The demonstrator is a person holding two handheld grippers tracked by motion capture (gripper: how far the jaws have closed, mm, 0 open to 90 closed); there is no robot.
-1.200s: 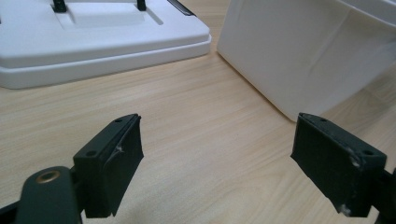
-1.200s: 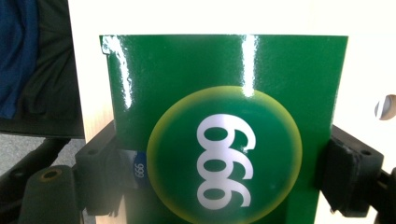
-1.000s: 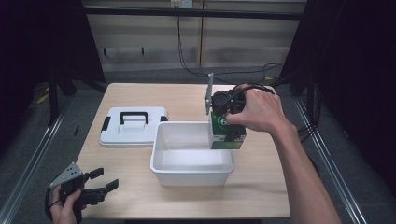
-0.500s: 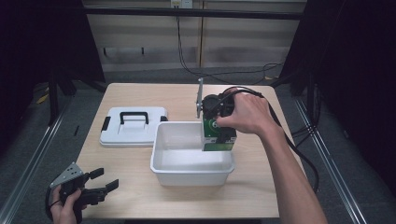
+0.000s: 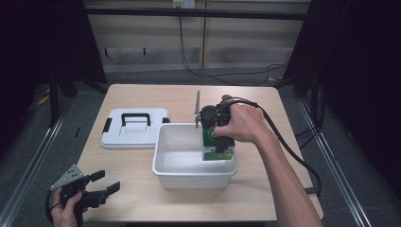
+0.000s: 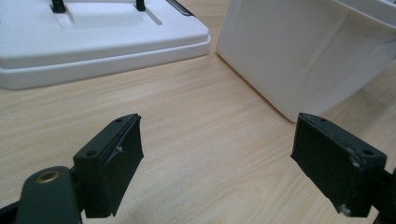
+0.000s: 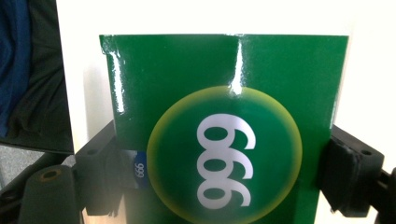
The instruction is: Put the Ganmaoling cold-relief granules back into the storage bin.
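A green box (image 5: 218,150) with a yellow-ringed circle and white digits hangs upright inside the right end of the white bin (image 5: 189,176). My right gripper (image 5: 213,128) comes down on it from above, under the person's hand. In the right gripper view the green box (image 7: 224,116) stands between my two jaws, which press on its sides, with the right gripper (image 7: 219,179) shut on it. My left gripper (image 5: 103,185) rests at the table's front left corner. Its jaws stand wide apart over bare wood, as my left gripper (image 6: 217,140) shows in its own view.
A white lid (image 5: 135,128) with a black handle lies flat left of the bin. In the left gripper view the lid (image 6: 93,42) is ahead at the left and the bin wall (image 6: 303,56) at the right. The wooden table (image 5: 142,97) ends at dark floor and rails.
My right gripper has carried the green box leftward and down, from over the bin's right rim into the bin. The left gripper has stayed where it was.
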